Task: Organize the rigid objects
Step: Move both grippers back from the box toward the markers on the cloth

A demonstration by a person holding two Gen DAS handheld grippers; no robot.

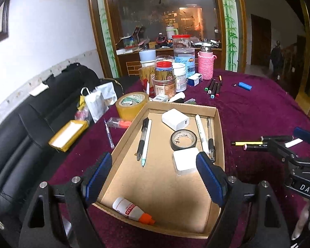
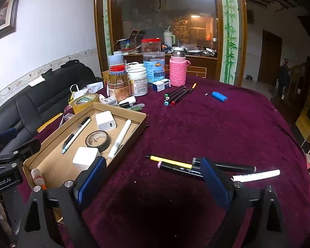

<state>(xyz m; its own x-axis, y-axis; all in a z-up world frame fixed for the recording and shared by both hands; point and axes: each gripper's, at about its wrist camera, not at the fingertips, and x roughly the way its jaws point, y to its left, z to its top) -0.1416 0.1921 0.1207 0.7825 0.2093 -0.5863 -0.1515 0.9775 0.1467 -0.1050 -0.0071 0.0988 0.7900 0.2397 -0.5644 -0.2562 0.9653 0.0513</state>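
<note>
Pens and markers are what the job turns on: several already lie in the cardboard tray (image 1: 217,136) on the table (image 2: 217,128), alongside two white chargers, a black tape roll (image 1: 184,140) and a glue bottle (image 1: 133,208) at the near end. Still loose on the maroon cloth are a yellow pen (image 2: 171,161), a black marker (image 2: 181,167) with a pink cap and a white marker (image 2: 256,175), all lying close together just right of the tray's near corner.

The left claw (image 1: 155,168) hangs over the near half of the tray, jaws apart, nothing between them. The right claw (image 2: 153,177) hovers above bare cloth, jaws apart and empty, its right finger in front of the loose pens.

The likely step is to fetch one of those three. To do it well, the right claw should move right, straddle a single barrel across its width, and come low enough that the pads meet the barrel and not the cloth. The yellow pen and black marker lie almost touching, so the outer one is the cleaner choice; pinching both risks one rolling out.

Further off, a cluster of markers (image 2: 176,96) and a blue lighter (image 2: 219,97) wait beside a crowd of jars (image 2: 137,80), which leaves little room there. A yellow tape roll (image 1: 132,104) sits against the tray's far left corner
</note>
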